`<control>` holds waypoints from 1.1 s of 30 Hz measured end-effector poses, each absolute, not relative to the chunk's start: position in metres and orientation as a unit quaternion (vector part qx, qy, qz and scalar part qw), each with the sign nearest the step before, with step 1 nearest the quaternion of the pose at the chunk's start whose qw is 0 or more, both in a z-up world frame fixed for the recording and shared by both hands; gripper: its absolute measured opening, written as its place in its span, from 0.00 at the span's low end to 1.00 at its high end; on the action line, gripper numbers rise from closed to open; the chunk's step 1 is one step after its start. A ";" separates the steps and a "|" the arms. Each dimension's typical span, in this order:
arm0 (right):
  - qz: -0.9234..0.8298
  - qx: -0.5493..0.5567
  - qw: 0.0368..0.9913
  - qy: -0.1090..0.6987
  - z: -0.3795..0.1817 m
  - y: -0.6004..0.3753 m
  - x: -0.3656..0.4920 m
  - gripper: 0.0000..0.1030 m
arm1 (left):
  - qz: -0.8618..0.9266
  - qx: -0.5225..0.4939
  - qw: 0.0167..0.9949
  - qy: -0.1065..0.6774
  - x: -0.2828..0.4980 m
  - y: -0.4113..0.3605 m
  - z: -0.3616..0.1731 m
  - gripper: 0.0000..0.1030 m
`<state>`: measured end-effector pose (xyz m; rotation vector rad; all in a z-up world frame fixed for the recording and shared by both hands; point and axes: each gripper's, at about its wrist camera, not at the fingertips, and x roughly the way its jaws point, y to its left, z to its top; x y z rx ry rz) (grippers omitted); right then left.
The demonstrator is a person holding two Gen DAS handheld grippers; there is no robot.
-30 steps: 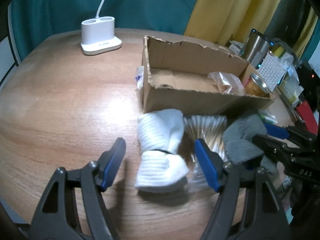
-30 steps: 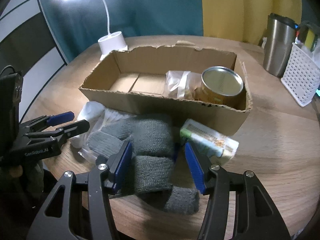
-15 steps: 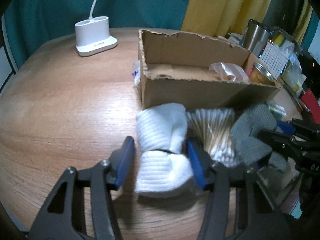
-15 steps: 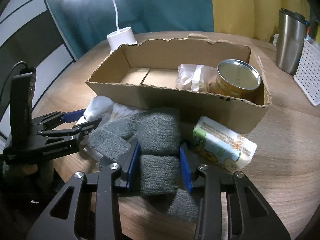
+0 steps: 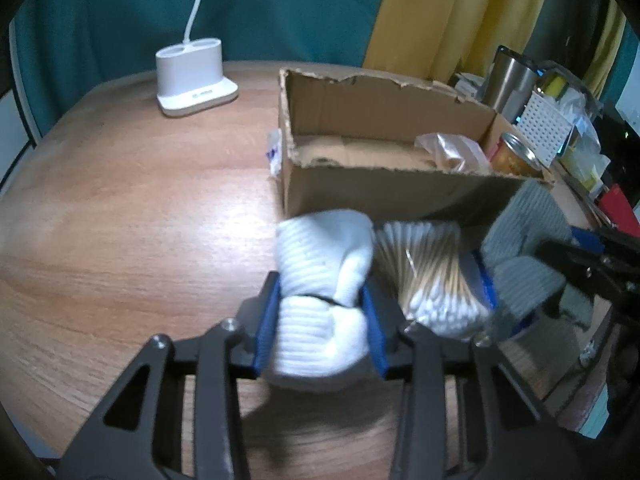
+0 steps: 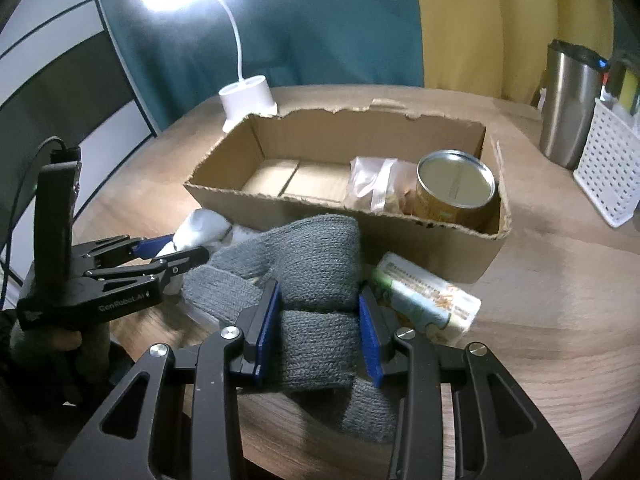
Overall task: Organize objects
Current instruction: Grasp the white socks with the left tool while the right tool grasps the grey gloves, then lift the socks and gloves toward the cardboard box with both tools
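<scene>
My left gripper (image 5: 320, 300) is shut on a rolled white sock bundle (image 5: 324, 264) in front of the open cardboard box (image 5: 384, 188). My right gripper (image 6: 318, 304) is shut on a rolled grey sock bundle (image 6: 316, 268), raised a little before the box (image 6: 440, 248). A bag of cotton swabs (image 5: 428, 268) lies between the two bundles. A green-and-white packet (image 6: 424, 300) lies right of the grey socks. The box holds a tin can (image 6: 456, 188) and a clear plastic bag (image 6: 372, 188). The left gripper also shows in the right wrist view (image 6: 176, 248).
A white lamp base (image 5: 192, 76) stands at the back left of the round wooden table (image 5: 120, 208). A steel tumbler (image 6: 568, 100) and a white perforated basket (image 6: 612, 168) stand at the back right. The table's front edge is close to both grippers.
Both grippers have closed: the left on the white socks, the right on the grey socks. The grey bundle has lifted slightly toward the box.
</scene>
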<state>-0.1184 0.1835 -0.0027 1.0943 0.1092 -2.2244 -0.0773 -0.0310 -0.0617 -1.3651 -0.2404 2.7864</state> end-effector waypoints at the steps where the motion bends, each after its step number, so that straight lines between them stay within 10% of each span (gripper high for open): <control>1: -0.849 0.415 0.324 0.042 -0.002 0.184 -0.118 0.38 | 0.894 -0.440 0.015 -0.080 -0.077 -0.031 -0.062 0.38; 33: -0.862 0.368 0.347 0.039 0.040 0.178 -0.124 0.38 | 0.928 -0.360 0.030 -0.091 -0.064 -0.039 0.009 0.38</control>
